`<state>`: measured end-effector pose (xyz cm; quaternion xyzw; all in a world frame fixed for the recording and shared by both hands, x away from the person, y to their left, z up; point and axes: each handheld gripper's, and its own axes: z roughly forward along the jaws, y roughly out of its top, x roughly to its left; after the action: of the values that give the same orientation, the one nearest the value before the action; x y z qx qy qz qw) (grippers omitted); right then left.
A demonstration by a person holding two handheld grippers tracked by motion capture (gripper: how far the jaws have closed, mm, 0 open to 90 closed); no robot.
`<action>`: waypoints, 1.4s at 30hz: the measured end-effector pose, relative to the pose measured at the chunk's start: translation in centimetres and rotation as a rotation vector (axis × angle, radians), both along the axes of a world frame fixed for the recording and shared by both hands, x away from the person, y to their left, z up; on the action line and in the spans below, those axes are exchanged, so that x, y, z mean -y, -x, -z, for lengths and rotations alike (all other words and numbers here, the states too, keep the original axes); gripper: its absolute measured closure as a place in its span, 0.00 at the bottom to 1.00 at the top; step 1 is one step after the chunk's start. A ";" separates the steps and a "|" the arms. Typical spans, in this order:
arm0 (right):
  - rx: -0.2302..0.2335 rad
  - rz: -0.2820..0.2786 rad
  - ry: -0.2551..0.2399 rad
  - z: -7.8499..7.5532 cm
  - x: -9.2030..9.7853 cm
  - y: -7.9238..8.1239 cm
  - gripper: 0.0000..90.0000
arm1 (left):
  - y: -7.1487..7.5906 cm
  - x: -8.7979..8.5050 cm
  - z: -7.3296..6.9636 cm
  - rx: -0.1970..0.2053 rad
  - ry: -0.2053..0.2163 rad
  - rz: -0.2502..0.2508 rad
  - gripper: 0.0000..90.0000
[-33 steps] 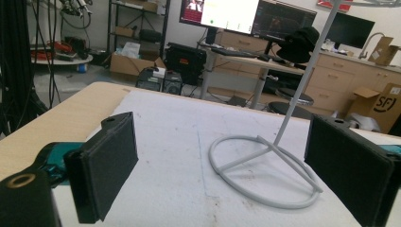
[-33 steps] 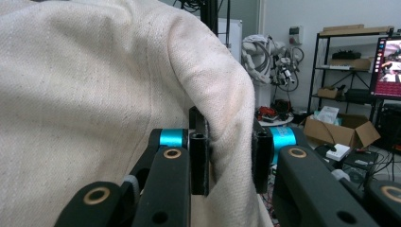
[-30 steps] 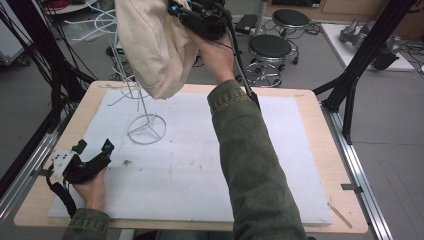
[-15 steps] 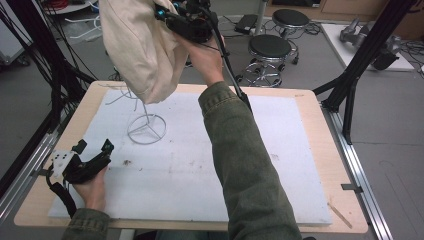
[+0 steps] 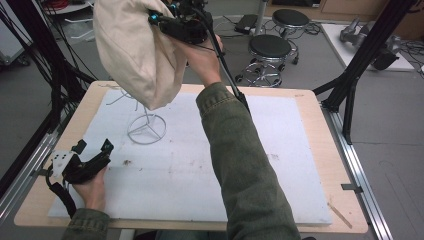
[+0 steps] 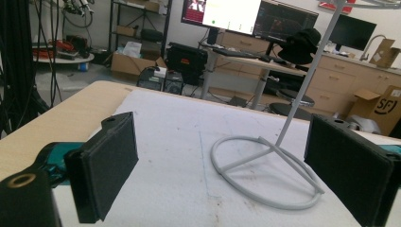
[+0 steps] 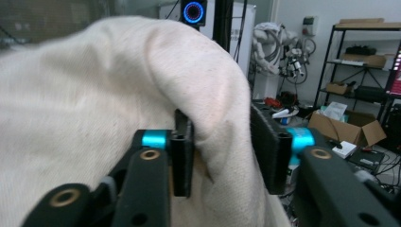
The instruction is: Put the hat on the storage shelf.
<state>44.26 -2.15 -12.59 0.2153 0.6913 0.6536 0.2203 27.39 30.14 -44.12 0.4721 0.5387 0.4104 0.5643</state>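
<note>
My right gripper (image 5: 162, 22) has its fingers clamped on a fold of the cream cloth (image 5: 135, 50), held high above the white wire stand (image 5: 146, 127). My left gripper (image 5: 92, 150) rests on the table (image 5: 310, 105) just beside the stand's ring base, fingers spread apart and holding nothing.

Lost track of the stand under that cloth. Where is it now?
In the high view the white wire stand sits on the mat's far left, below the cloth held up by the right tool, ahead of the left tool.
</note>
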 end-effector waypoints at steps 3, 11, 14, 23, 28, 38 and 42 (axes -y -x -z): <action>0.009 0.013 0.022 0.0 -0.1 0.1 0.62 | 0.0 0.0 0.0 0.001 0.000 0.000 0.12; 0.005 0.052 0.009 0.3 0.7 0.2 0.43 | 0.0 0.0 0.0 0.000 0.001 -0.002 0.12; 0.005 0.041 0.007 0.4 1.1 0.4 0.40 | 0.0 0.0 0.0 -0.003 0.000 0.001 0.12; 0.002 0.024 -0.008 0.6 1.9 0.4 0.32 | 0.0 0.0 0.0 -0.007 -0.003 0.003 0.12; -0.005 0.016 -0.005 0.8 2.3 0.4 0.30 | 0.0 0.0 0.1 -0.007 -0.003 0.003 0.12; -0.022 -0.022 0.017 1.4 2.8 0.8 0.24 | -0.1 0.1 0.1 -0.006 -0.002 0.002 0.12; -0.025 -0.029 0.020 1.6 3.1 1.0 0.23 | -0.1 0.1 0.1 -0.005 -0.002 0.001 0.12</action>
<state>43.28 -5.20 -14.20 0.2110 0.7036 0.6471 0.2041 27.48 30.03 -44.21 0.4738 0.5394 0.4095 0.5629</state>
